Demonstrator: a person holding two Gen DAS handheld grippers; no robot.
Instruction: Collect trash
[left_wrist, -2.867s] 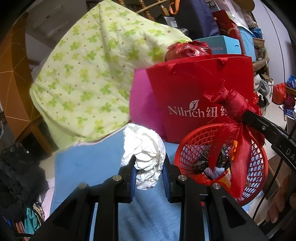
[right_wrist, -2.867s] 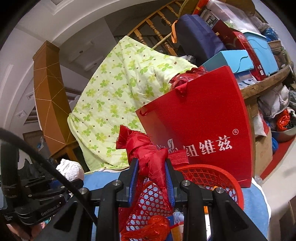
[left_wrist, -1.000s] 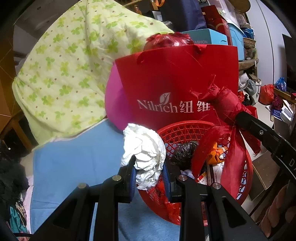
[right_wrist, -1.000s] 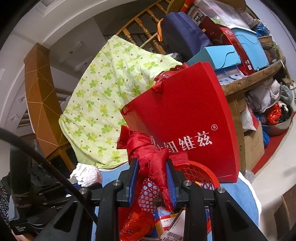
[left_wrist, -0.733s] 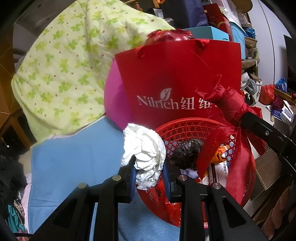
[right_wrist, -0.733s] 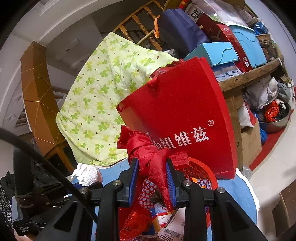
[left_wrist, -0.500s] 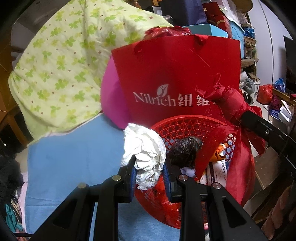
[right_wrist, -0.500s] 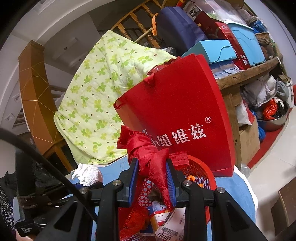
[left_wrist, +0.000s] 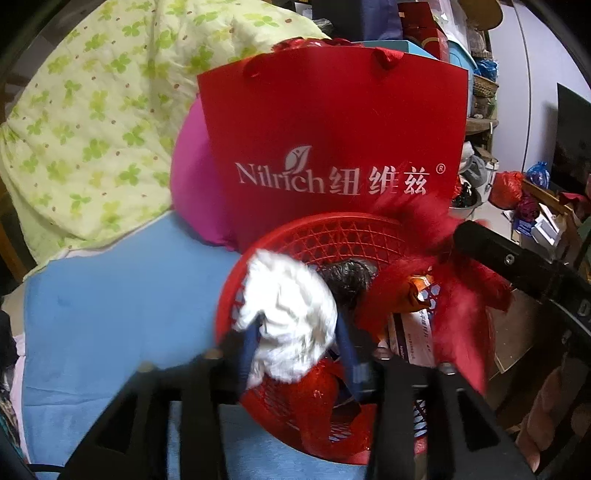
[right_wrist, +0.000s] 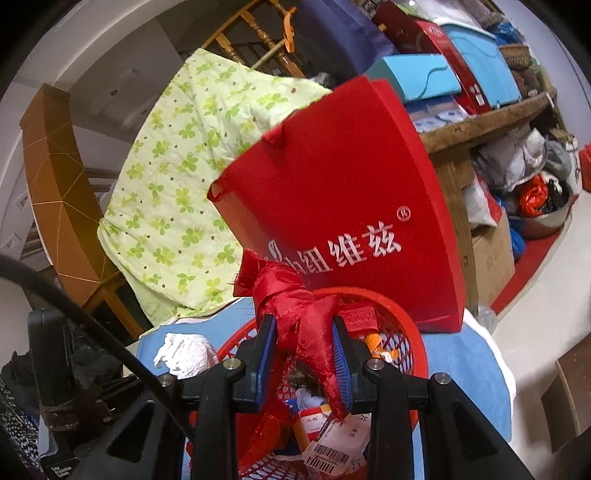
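A crumpled white paper wad sits between the blue pads of my left gripper, which is shut on it over the near left rim of a red plastic basket. The wad also shows in the right wrist view beside the basket. My right gripper is shut on a red ribbon above the basket. In the left wrist view the ribbon hangs from the right gripper's black arm. The basket holds a dark bag, cartons and barcoded paper.
A red Nilrich paper bag stands right behind the basket, with a pink bag at its left. A green clover quilt lies at the back left. All rest on a blue cloth surface. Cluttered shelves fill the right.
My left gripper has carried the paper wad rightward from over the blue cloth to over the basket's left rim. The right gripper keeps holding the ribbon above the basket.
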